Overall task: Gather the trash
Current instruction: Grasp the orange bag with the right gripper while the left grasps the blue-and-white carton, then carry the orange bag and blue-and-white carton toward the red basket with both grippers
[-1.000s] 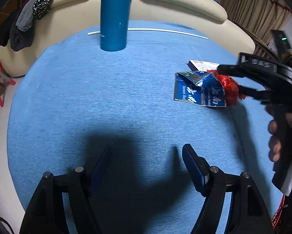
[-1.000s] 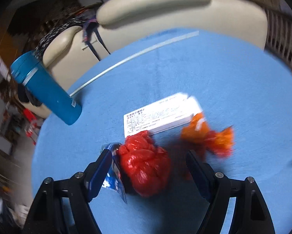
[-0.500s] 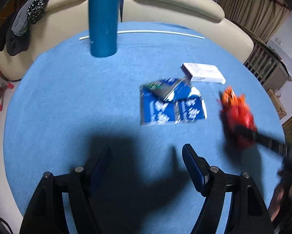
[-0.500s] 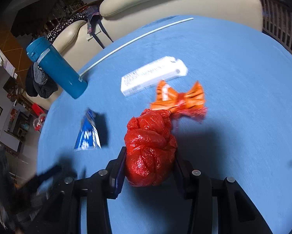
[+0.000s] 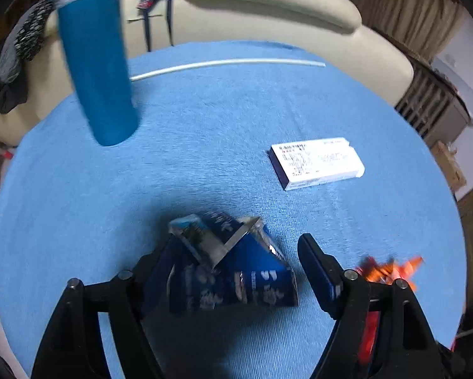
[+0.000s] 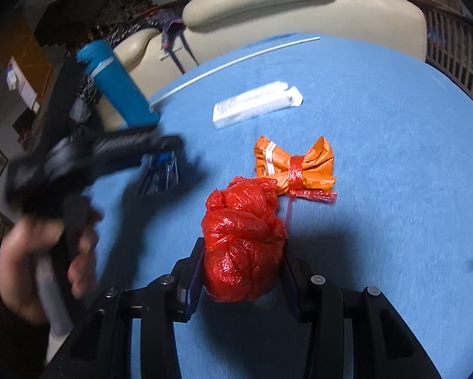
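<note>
Both grippers have changed since a second ago: the right gripper (image 6: 242, 271), then spread around the red bag (image 6: 244, 243), now pinches it between its pads after easing slightly, while the left gripper (image 5: 236, 271), then over bare blue cloth (image 5: 205, 145), has just been closing and now straddles the crumpled blue carton (image 5: 233, 271), its right pad not touching. Beyond the red bag lies the orange wrapper (image 6: 295, 167), farther off the white box (image 6: 255, 107). Left of the right gripper, a hand (image 6: 44, 262) grips the other tool's handle, angled steeply down.
</note>
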The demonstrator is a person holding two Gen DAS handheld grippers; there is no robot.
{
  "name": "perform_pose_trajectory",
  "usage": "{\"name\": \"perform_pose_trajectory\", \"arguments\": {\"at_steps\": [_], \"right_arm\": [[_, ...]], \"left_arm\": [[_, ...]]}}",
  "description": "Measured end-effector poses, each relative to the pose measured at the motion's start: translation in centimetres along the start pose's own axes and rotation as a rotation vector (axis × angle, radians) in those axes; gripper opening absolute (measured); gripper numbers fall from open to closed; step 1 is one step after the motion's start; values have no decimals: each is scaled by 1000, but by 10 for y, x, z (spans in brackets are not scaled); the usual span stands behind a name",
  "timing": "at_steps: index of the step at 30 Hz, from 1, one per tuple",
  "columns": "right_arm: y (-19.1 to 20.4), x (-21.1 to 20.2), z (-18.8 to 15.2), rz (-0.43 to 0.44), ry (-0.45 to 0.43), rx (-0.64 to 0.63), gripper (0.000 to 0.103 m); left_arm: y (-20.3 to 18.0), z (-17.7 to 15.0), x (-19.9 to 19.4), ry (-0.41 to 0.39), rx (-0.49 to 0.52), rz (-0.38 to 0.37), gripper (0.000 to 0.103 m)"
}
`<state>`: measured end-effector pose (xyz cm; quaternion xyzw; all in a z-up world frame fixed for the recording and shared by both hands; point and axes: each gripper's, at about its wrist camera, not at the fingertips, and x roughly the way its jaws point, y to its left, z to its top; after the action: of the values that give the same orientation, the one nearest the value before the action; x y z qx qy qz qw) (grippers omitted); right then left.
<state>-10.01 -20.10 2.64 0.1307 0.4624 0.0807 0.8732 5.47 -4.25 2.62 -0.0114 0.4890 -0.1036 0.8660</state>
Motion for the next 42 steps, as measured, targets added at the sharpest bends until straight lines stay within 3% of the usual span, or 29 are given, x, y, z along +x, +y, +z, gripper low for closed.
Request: {"name": "perform_pose_trajectory", "arguments": {"at_steps": [2, 3, 4, 9, 14, 19, 22, 23, 24, 25, 27, 28, 33, 42], "right_arm": [[-3, -3, -9, -1, 16, -21, 59], [-4, -5, -10, -3, 23, -26, 75], [-6, -9, -12, -2, 31, -24, 85], [-34, -37, -12, -4, -39, 63, 85], [-71, -46, 17, -39, -91, 230, 85], [-52, -18, 51, -25, -42, 234, 85], [-34, 8, 69, -76, -8, 186, 85], [-27, 21, 73, -112, 24, 165, 84], [-24, 30, 74, -118, 48, 151, 61], [-20, 36, 72, -131, 61, 139, 53], [-14, 32, 70, -146, 39, 107, 48], [-14, 27, 70, -138, 24, 111, 38], [-22, -18, 70, -135, -108, 143, 36], [-39, -46, 56, -126, -147, 172, 35]], "left_arm": [[-3, 0, 2, -19, 31, 33, 53], [-3, 0, 1, -20, 38, 36, 44], [-2, -1, -1, -19, 39, 33, 42], [9, -14, -15, -40, 44, 29, 40], [18, -33, -31, -57, 29, 33, 40], [24, -45, -38, -66, 7, 25, 40], [28, -51, -43, -61, -1, 19, 40], [29, -53, -44, -61, 0, 19, 41], [30, -55, -45, -61, -1, 16, 40], [31, -57, -47, -62, 0, 14, 40], [31, -60, -51, -69, 2, 14, 40], [31, -61, -52, -71, 3, 12, 40], [25, -69, -61, -81, 8, -10, 40], [20, -84, -76, -94, 13, -11, 40]]}}
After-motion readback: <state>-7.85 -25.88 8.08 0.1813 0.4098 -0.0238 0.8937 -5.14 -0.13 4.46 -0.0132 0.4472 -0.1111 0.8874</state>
